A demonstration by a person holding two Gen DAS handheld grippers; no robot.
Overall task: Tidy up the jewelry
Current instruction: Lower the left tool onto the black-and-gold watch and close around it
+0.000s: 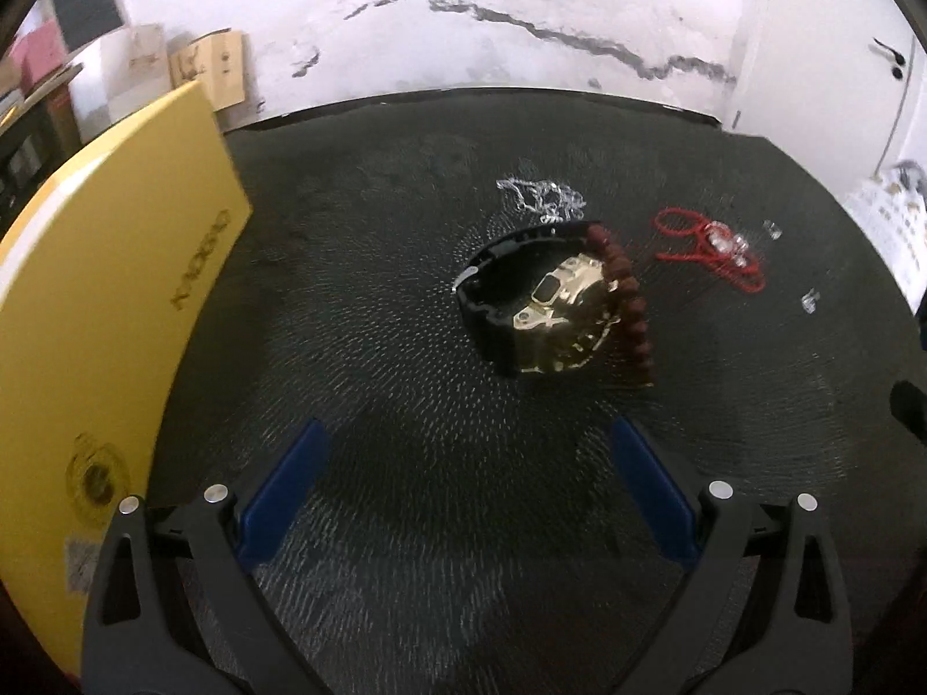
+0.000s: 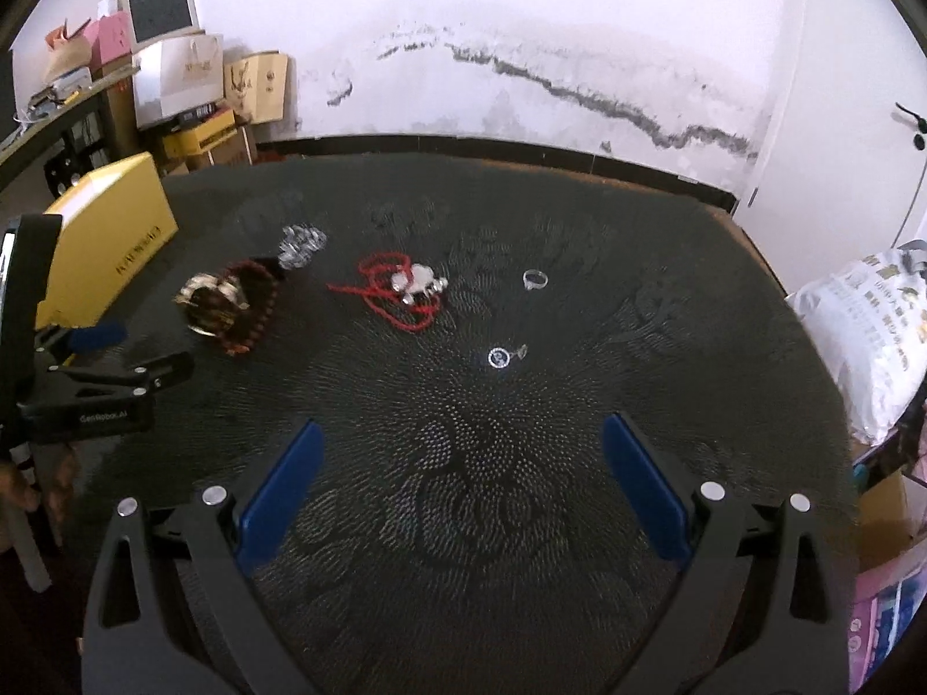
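Observation:
A gold and black watch (image 1: 550,313) lies on the dark mat with a brown bead bracelet (image 1: 628,301) leaning on it. Behind them lies a silver chain (image 1: 542,197). A red cord with clear charms (image 1: 712,246) lies to the right. My left gripper (image 1: 466,434) is open and empty, just short of the watch. In the right wrist view I see the watch (image 2: 211,301), the bracelet (image 2: 261,313), the chain (image 2: 301,243), the red cord (image 2: 400,289), a silver ring (image 2: 534,279) and a round pendant (image 2: 501,357). My right gripper (image 2: 463,434) is open and empty, short of the pendant.
A yellow box (image 1: 98,313) stands at the mat's left edge, also in the right wrist view (image 2: 110,231). The left gripper's body (image 2: 87,382) shows at the left. A white bag (image 2: 869,336) sits off the table's right edge. Two small clear pieces (image 1: 808,298) lie at the right.

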